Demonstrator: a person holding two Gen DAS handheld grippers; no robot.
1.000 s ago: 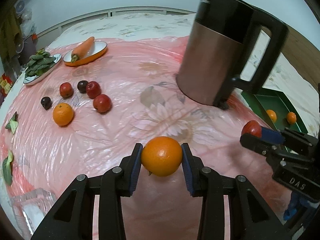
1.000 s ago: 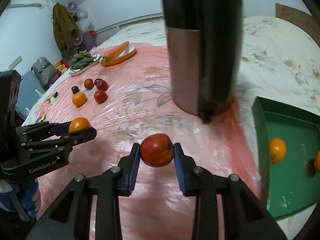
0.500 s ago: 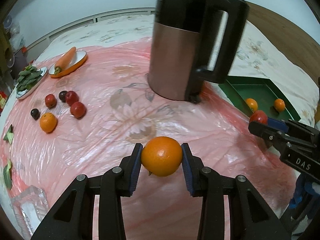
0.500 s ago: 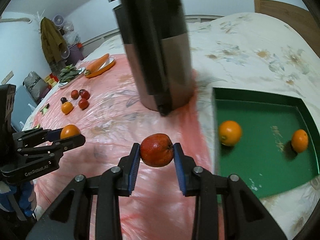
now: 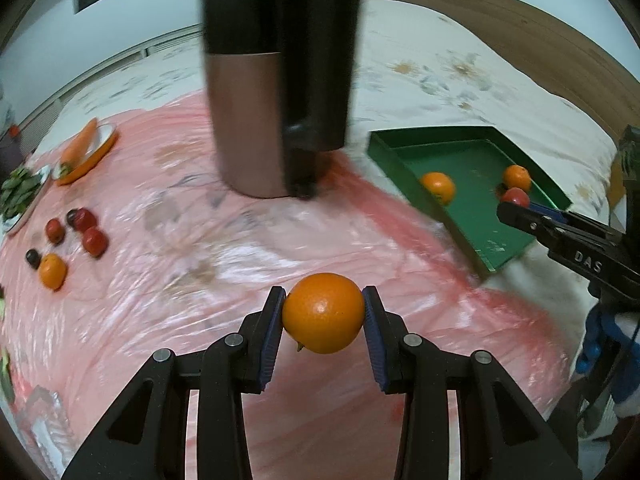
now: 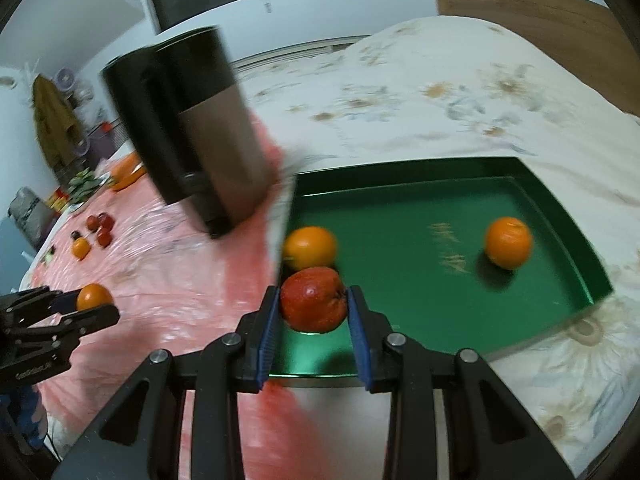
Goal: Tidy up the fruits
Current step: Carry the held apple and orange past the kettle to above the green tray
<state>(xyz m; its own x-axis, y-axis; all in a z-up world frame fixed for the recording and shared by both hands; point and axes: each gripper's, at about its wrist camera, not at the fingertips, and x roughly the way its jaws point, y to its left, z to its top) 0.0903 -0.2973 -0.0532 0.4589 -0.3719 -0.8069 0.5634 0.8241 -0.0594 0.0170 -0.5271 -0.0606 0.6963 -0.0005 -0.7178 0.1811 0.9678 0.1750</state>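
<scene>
My left gripper is shut on an orange and holds it above the pink plastic sheet. My right gripper is shut on a red apple and holds it over the near left corner of the green tray. Two oranges lie in the tray. In the left wrist view the tray is at the right, with the right gripper over it. Several loose fruits lie at the far left of the sheet.
A tall brown and black kettle stands on the sheet just left of the tray. A plate with a carrot and a plate of green leaves are at the far left. A flowered bedspread lies beyond.
Both grippers have swung to the right with their fruit. The tray has come closer and the right gripper with the apple is now over its near left corner.
</scene>
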